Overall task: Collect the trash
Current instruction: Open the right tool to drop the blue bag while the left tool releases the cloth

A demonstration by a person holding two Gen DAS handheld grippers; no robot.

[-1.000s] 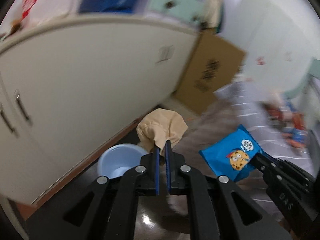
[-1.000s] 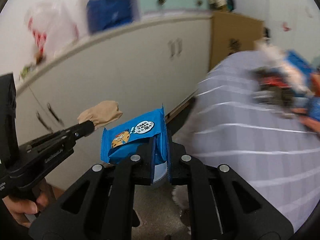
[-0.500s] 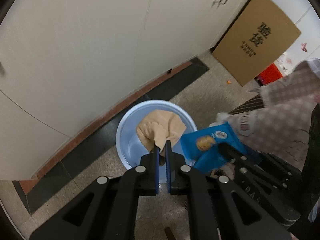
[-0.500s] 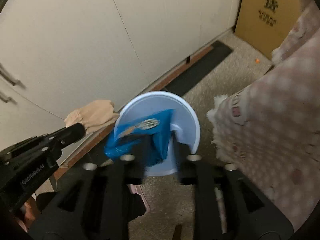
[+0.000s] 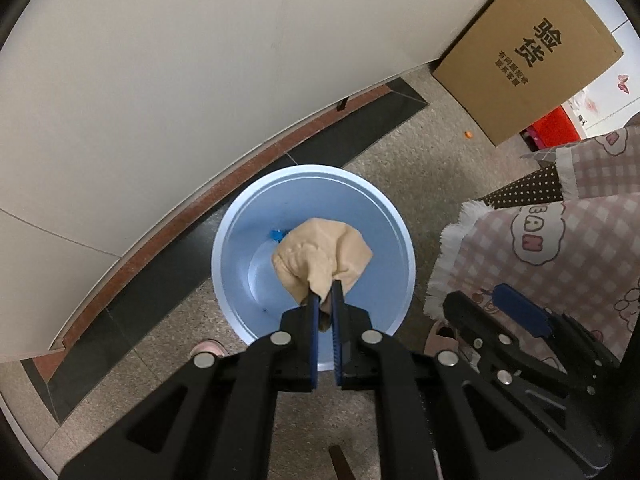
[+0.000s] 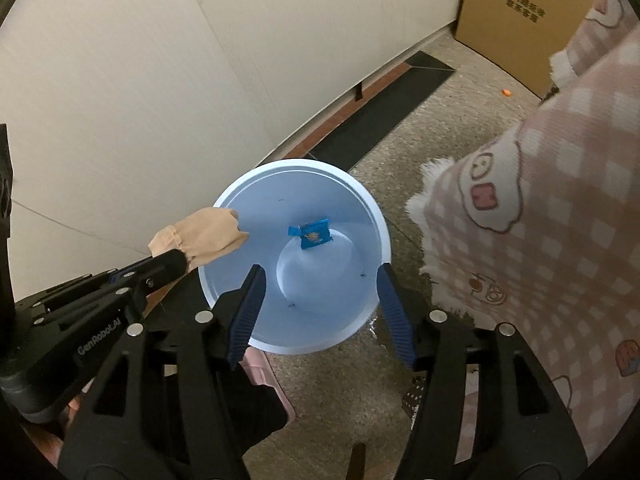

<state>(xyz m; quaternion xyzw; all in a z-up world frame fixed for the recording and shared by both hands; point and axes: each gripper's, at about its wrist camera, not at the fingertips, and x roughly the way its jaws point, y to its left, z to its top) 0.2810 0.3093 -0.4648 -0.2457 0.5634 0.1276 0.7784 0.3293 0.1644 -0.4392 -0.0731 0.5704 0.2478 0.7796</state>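
Left gripper [image 5: 325, 298]: pinching a tan rag [image 5: 322, 254], held over the blue bucket [image 5: 394, 224].
Right gripper [image 6: 318, 292]: wide open above the bucket, holding nothing.
Blue snack bag [image 6: 314, 234]: down in the bucket, below the right gripper.

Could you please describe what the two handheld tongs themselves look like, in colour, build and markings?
Both are matte black plastic with angular, cut-out frames and round silver bolt heads. The left tongs and right tongs have blue ribbed pads lining the fingers. The left body carries white "GenRobot.AI" lettering, seen from the right wrist. No cables or sleeves show.
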